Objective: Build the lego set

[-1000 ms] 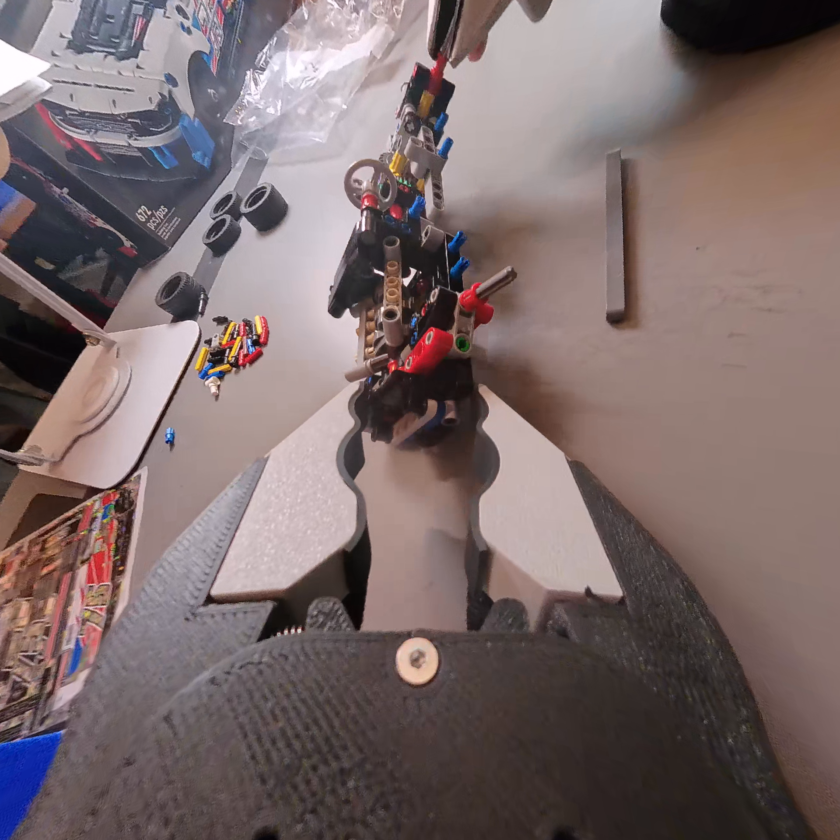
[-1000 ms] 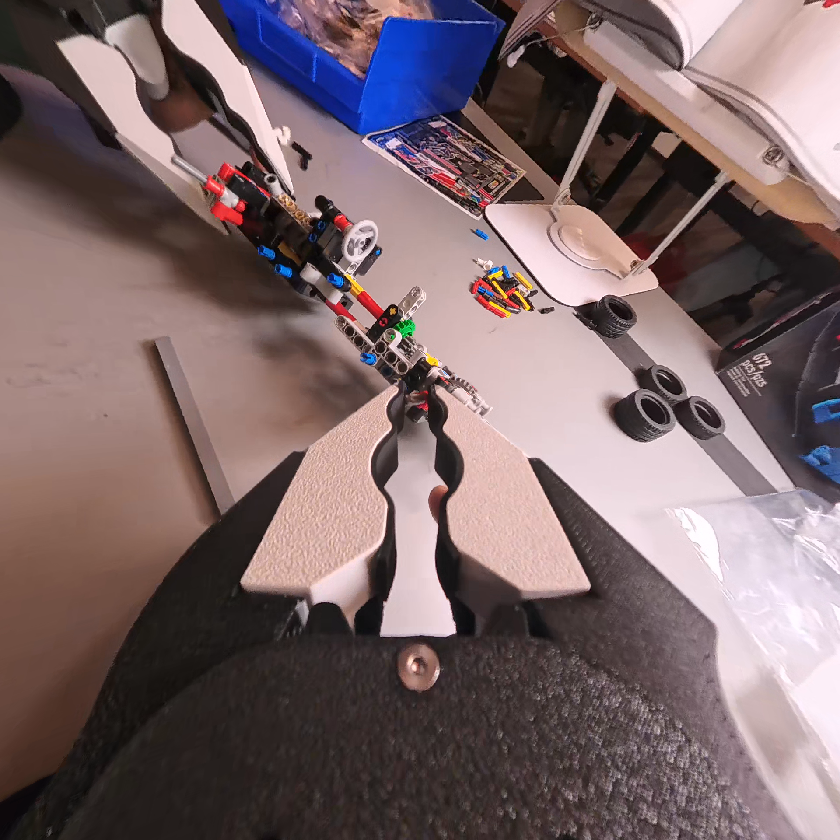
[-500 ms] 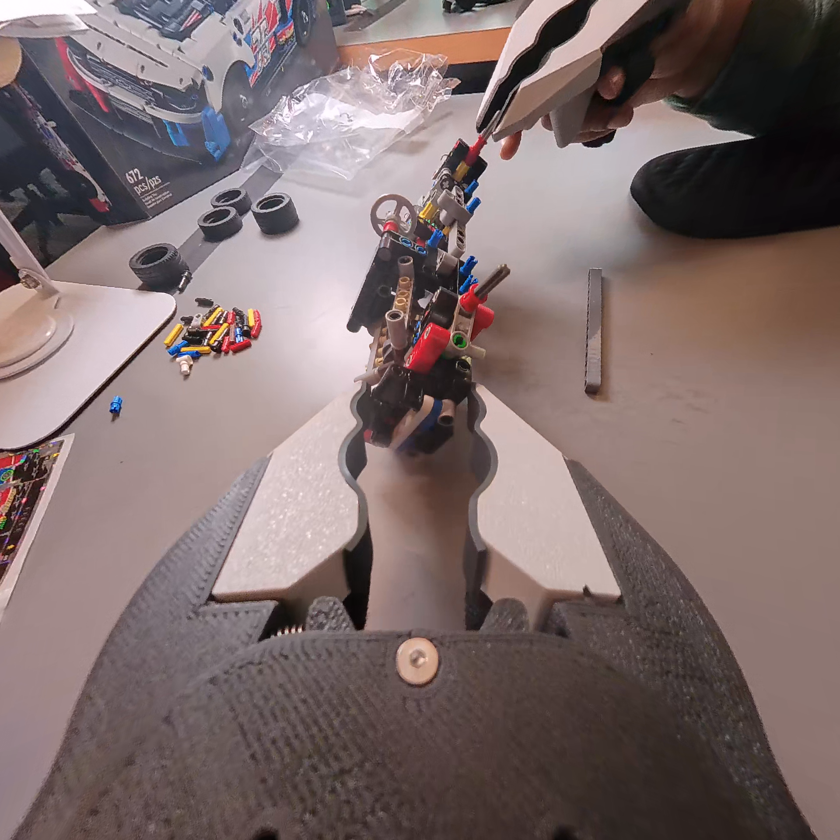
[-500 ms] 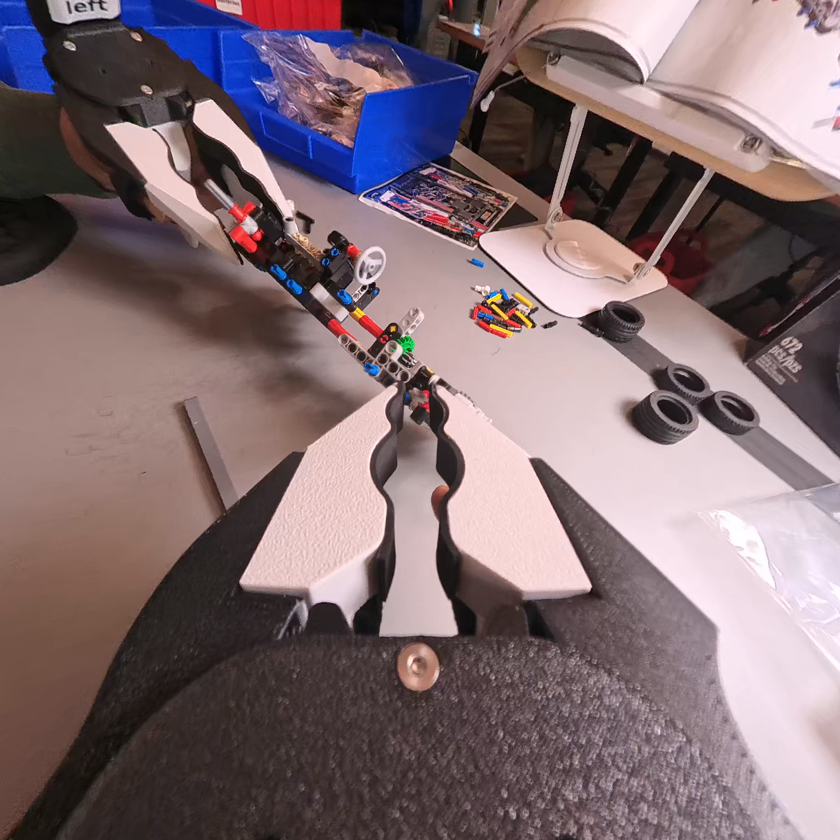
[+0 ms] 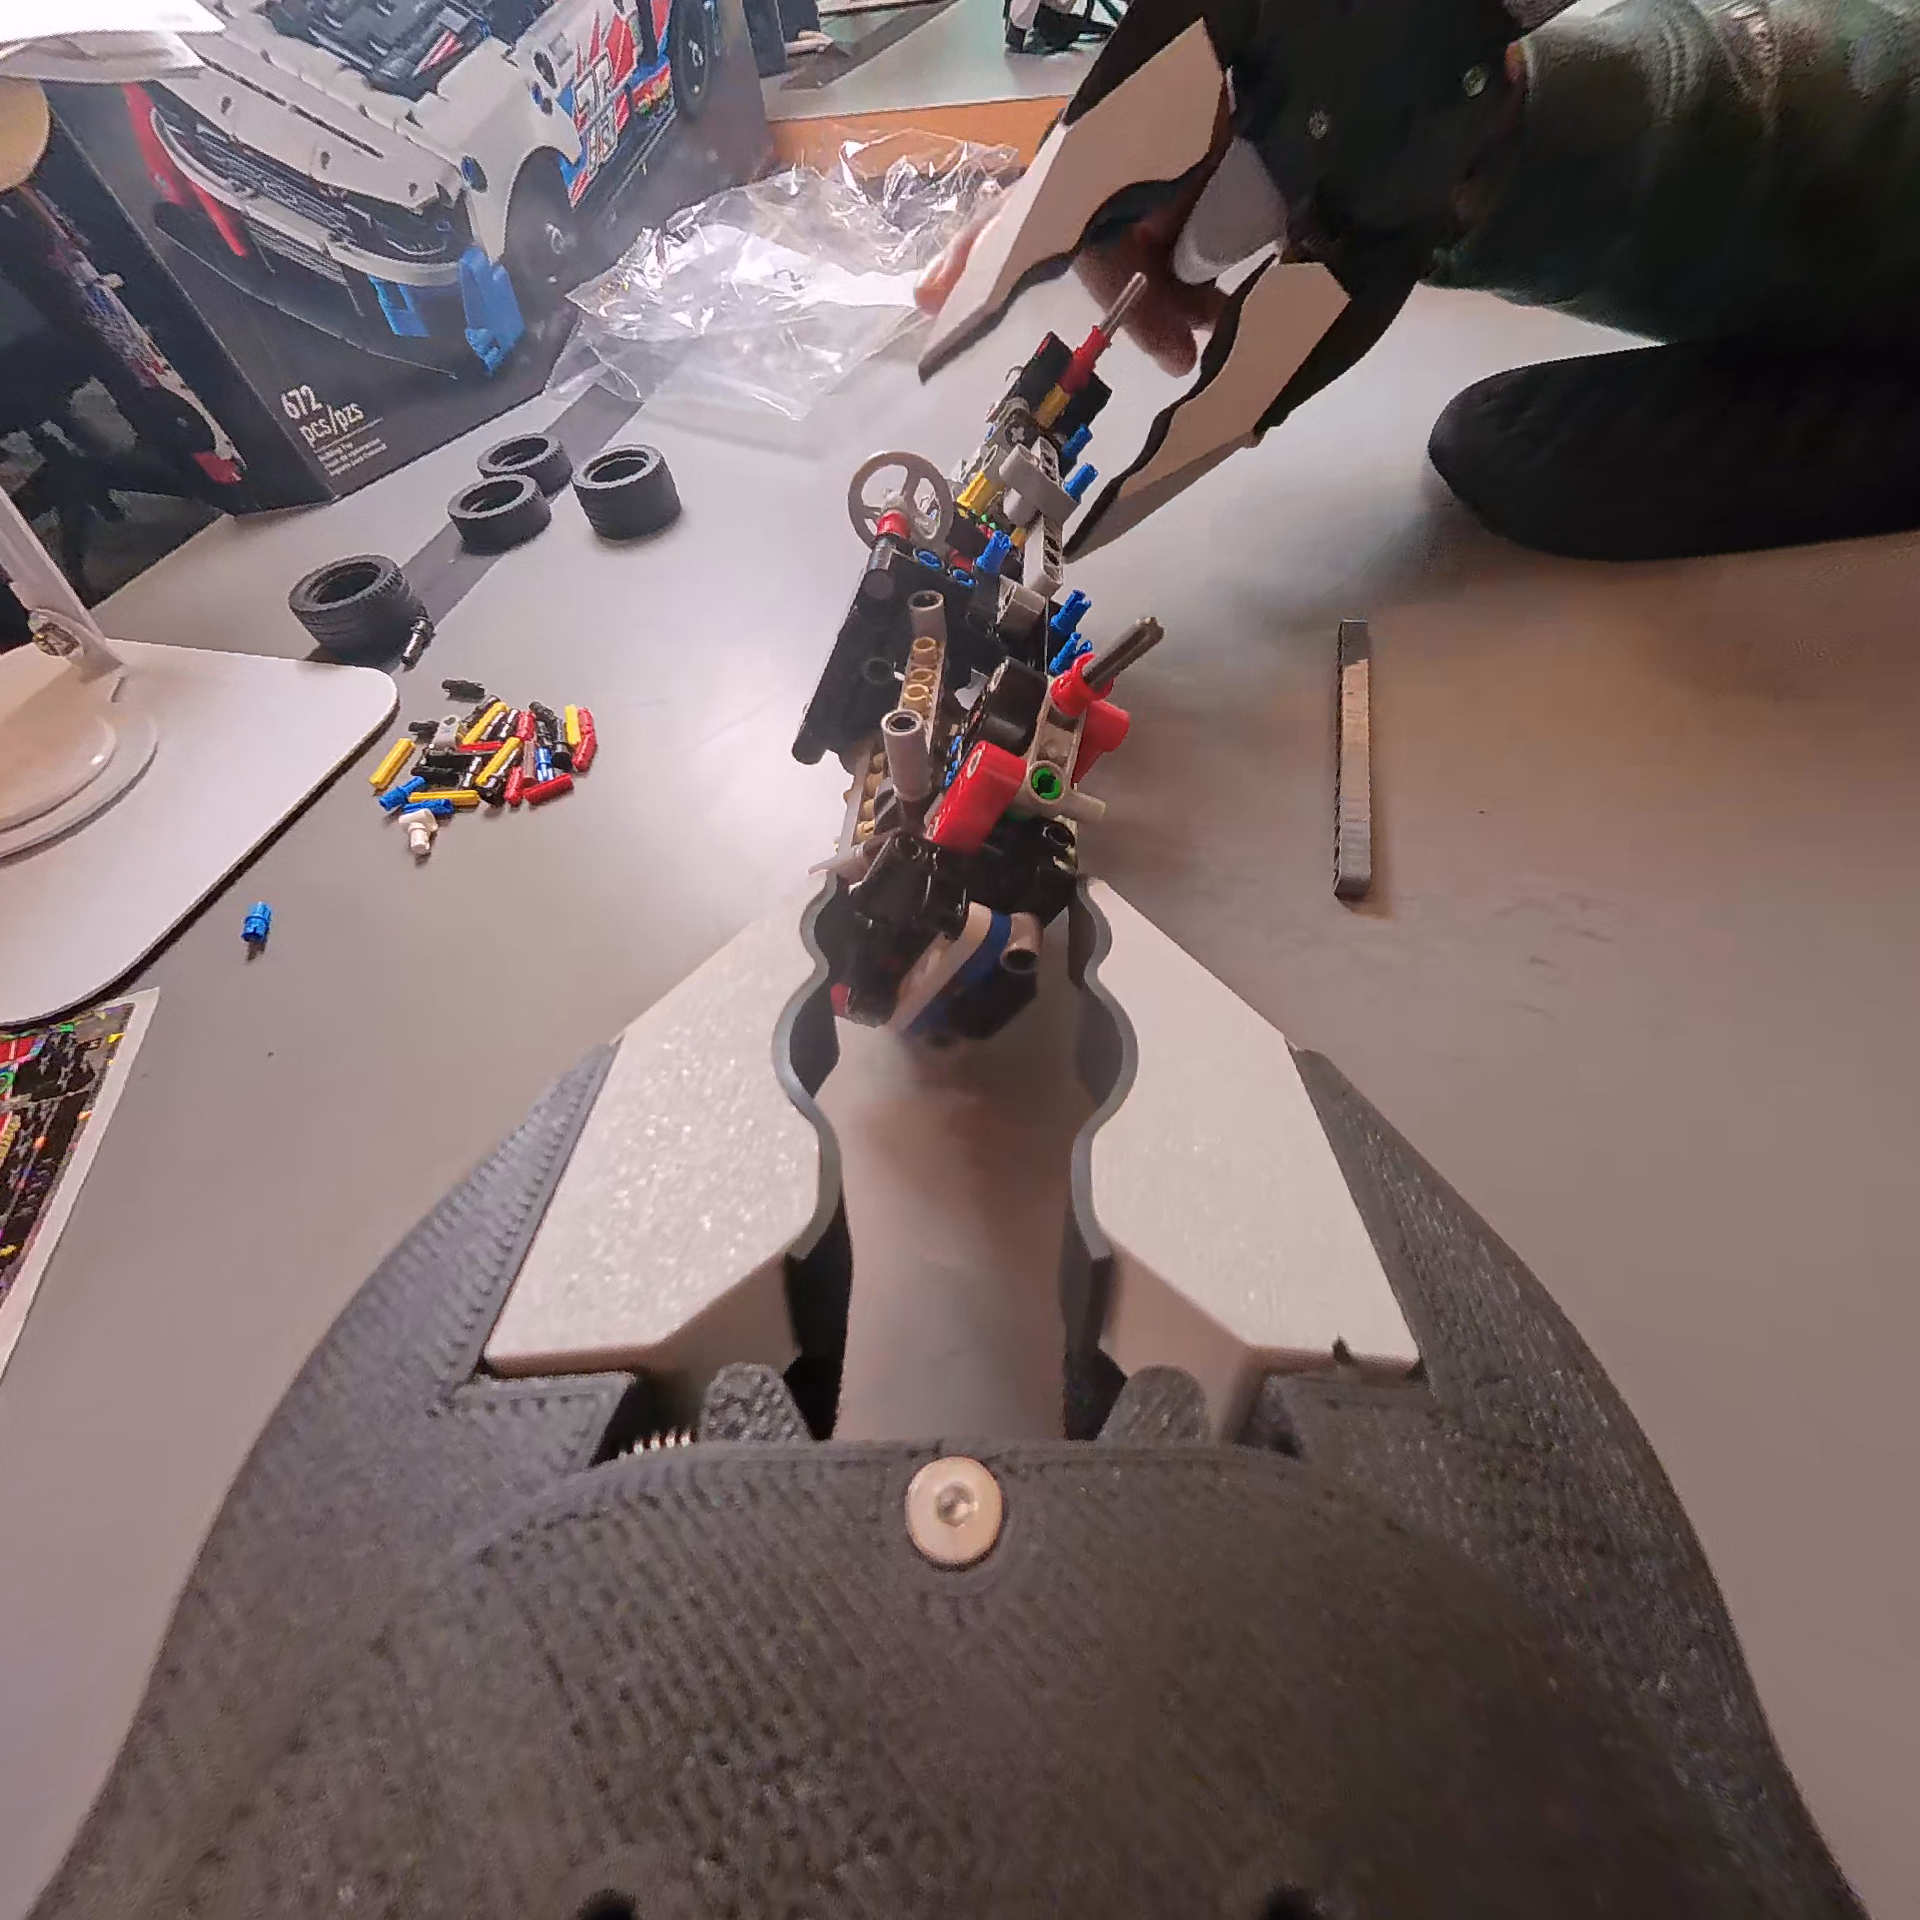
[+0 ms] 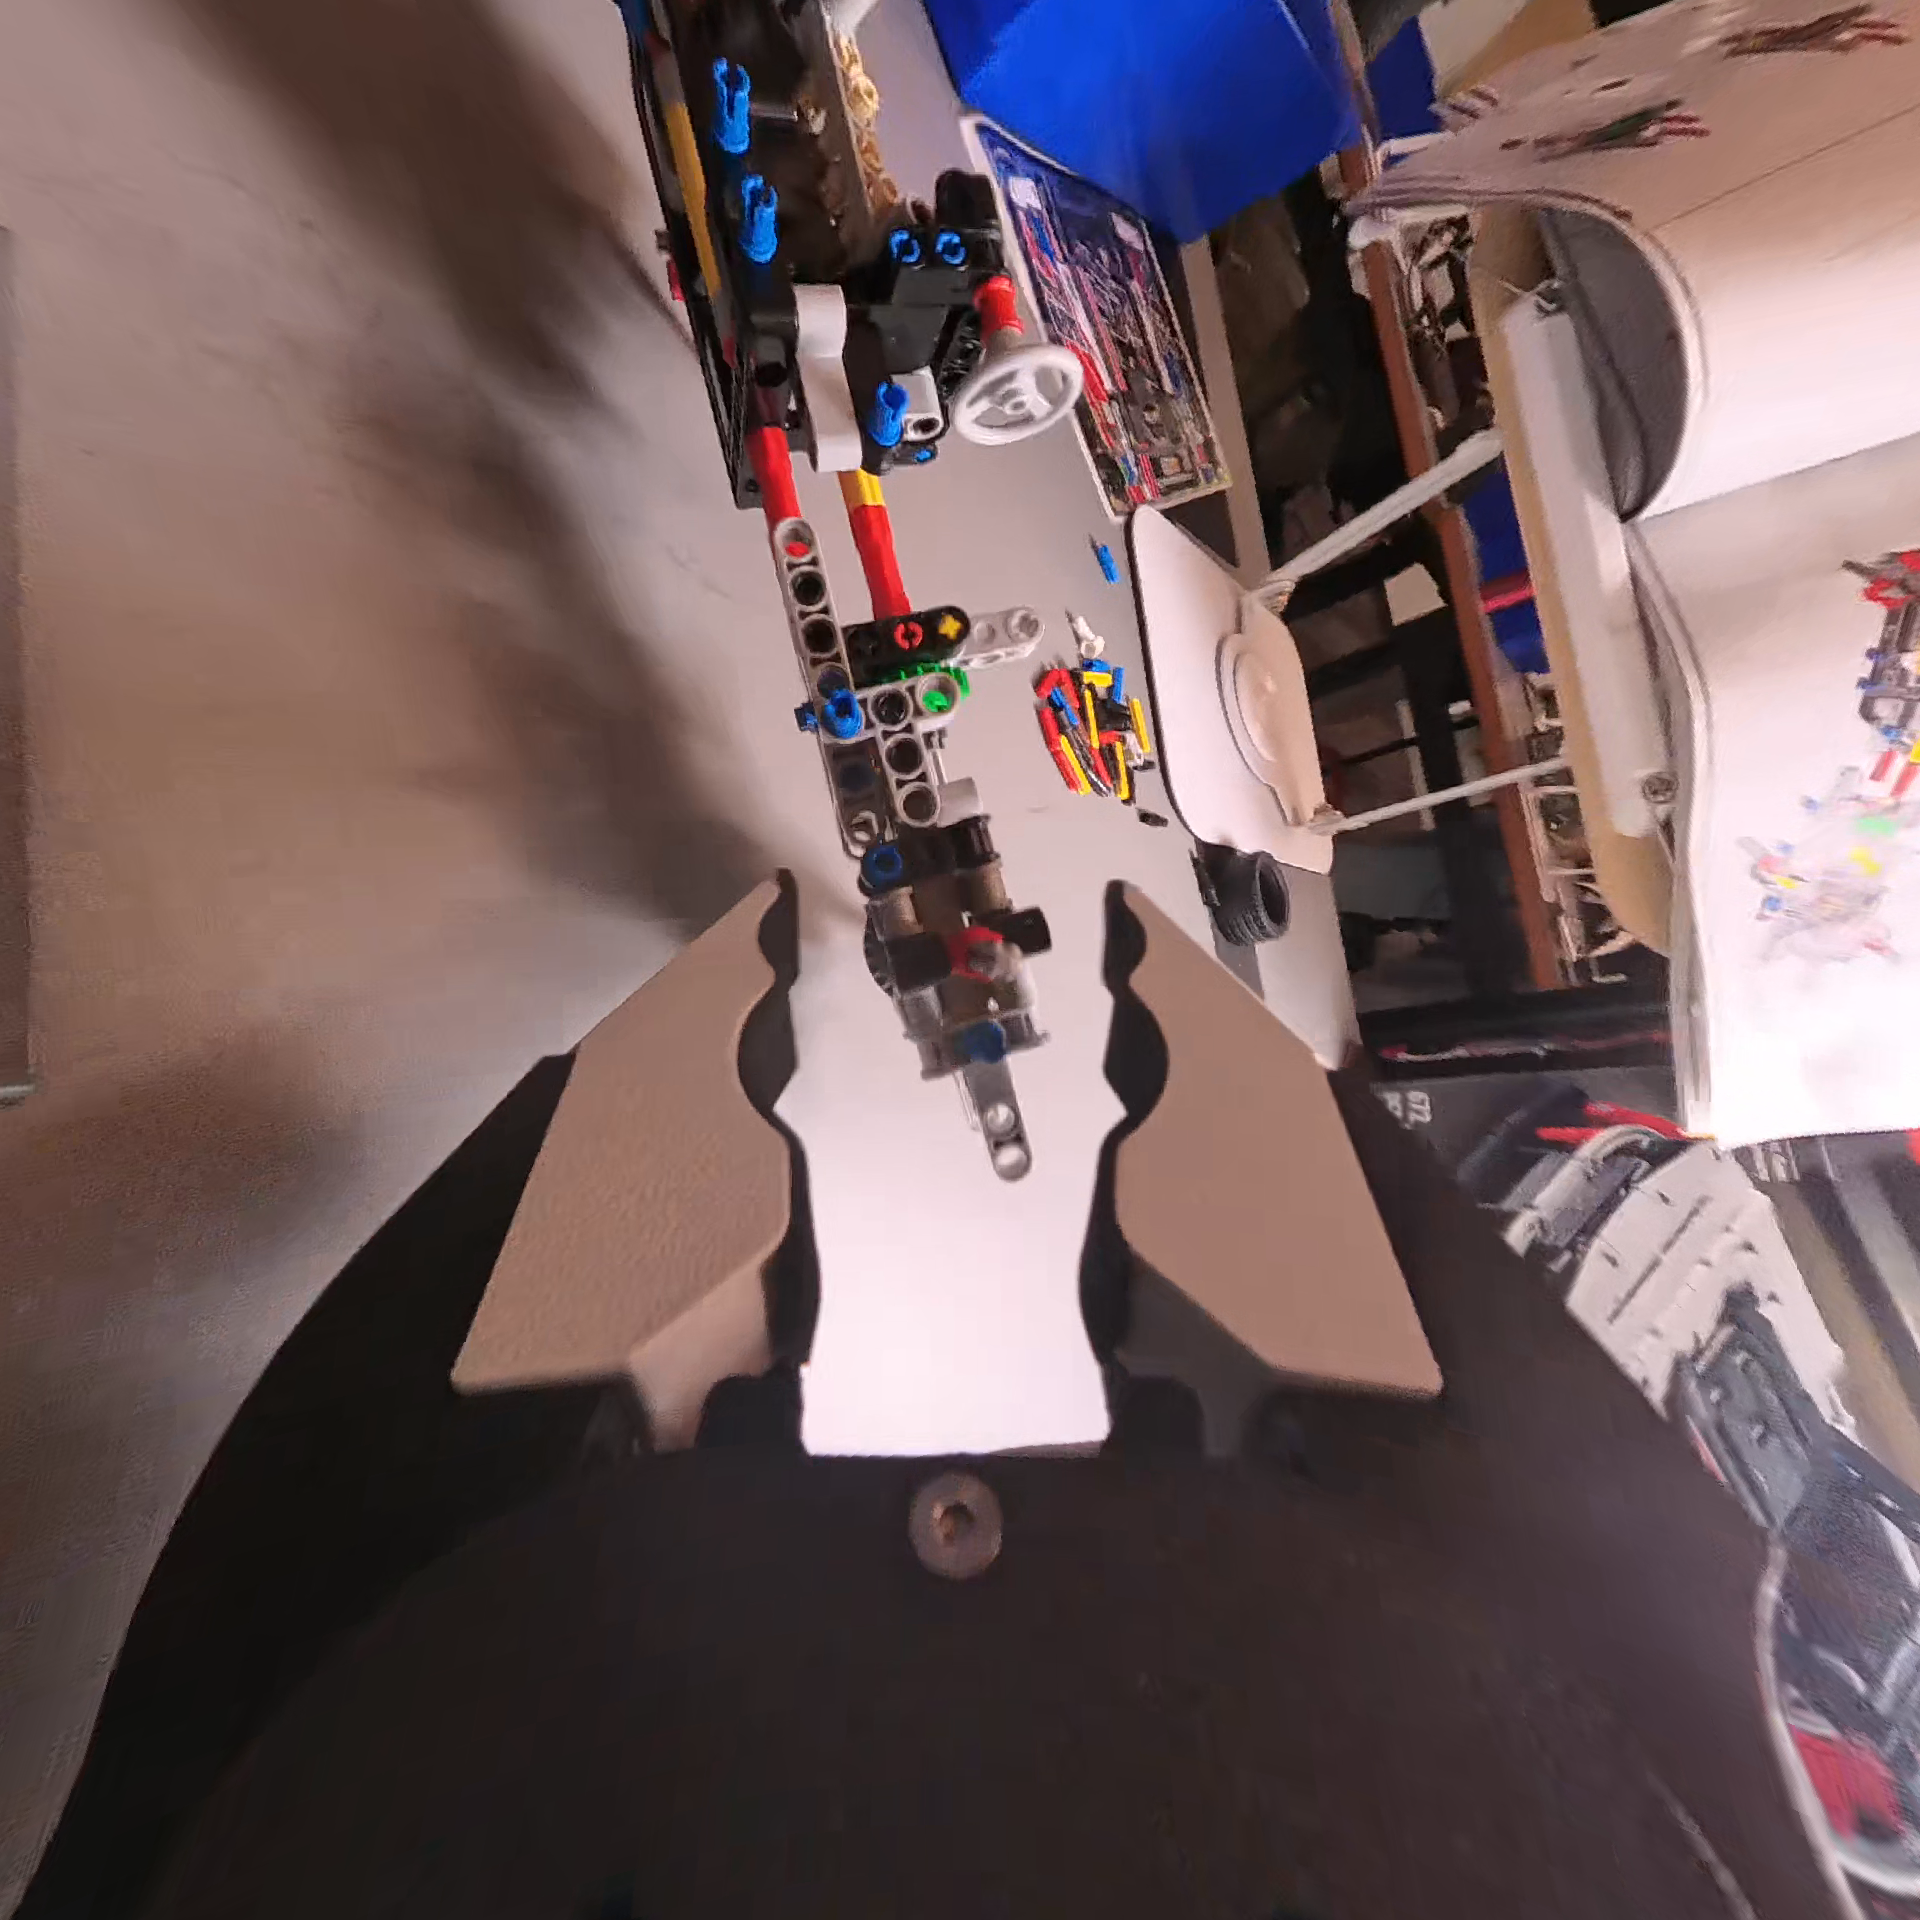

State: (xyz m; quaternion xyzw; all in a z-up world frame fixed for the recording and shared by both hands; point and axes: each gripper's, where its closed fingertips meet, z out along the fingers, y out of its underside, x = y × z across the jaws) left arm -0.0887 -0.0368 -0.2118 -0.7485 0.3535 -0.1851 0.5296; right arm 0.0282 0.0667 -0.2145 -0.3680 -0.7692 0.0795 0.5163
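The lego chassis assembly, black with red, blue and yellow pins and a grey steering wheel, hangs above the grey table. My left gripper is shut on its near end. My right gripper is open. The assembly's far end lies between its fingers, with a gap on each side. In the left wrist view the right gripper shows open around the far end and its red and grey axle.
On the table lie a pile of loose pins, three tyres plus one more, a grey beam, a plastic bag, the set's box and a white stand base. A blue bin stands farther off. The grippers' ends are close to 15 cm from one another.
My right gripper has opened and let go of the assembly's far end, and has rolled and moved in around it. My left gripper keeps its hold.
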